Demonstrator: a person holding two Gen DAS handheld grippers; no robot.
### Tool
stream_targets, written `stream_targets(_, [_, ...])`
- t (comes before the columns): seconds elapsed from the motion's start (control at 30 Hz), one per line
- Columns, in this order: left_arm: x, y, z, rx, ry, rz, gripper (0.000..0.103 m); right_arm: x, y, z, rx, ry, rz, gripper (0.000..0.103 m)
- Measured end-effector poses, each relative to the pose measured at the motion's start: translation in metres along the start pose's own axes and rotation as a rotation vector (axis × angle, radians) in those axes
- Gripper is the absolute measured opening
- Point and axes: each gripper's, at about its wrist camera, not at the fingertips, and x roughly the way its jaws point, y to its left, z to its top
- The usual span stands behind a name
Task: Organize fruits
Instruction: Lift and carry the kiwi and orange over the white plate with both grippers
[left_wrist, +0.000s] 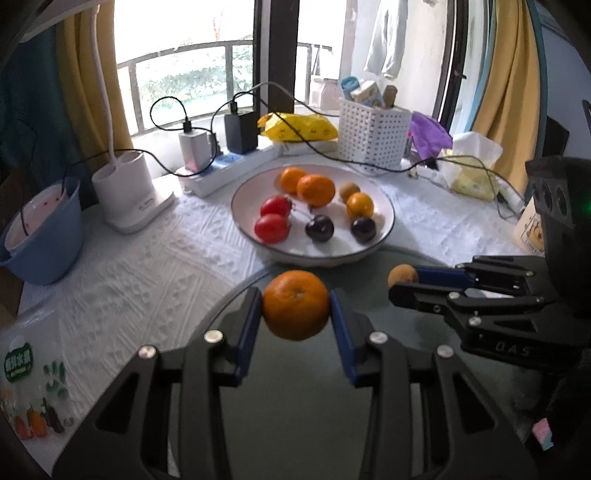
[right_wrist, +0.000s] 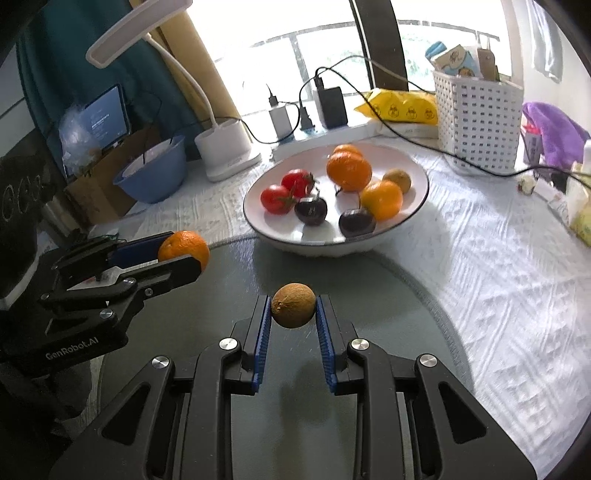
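orange: clamped in left claw, held clear above the dark mat, near bowl's front rim; likely bound for the bowl.
brown fruit: pinched in right claw, also off the mat, beside the orange.
bowl: mid-worktop; holds two tomatoes, two dark plums, three oranges, one small brown fruit, grouped by kind.
basket: back edge, cartons inside.
blue tub: left edge; contents unclear.
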Motion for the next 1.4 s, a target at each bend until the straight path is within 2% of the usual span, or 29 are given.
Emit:
stream_targets(0.43, [0.018,0.002,0.026,0.01,-0.011,0.008,0.039,-0.002,-0.021,0.034,-0.024,-0.054,-0.039,0.027])
stream_targets(1.4, [0.075,0.029,0.084,0.041,-0.051,0.007,0.039,0.044,-0.054,0.087,-0.06,-0.042,-0.088,0.027])
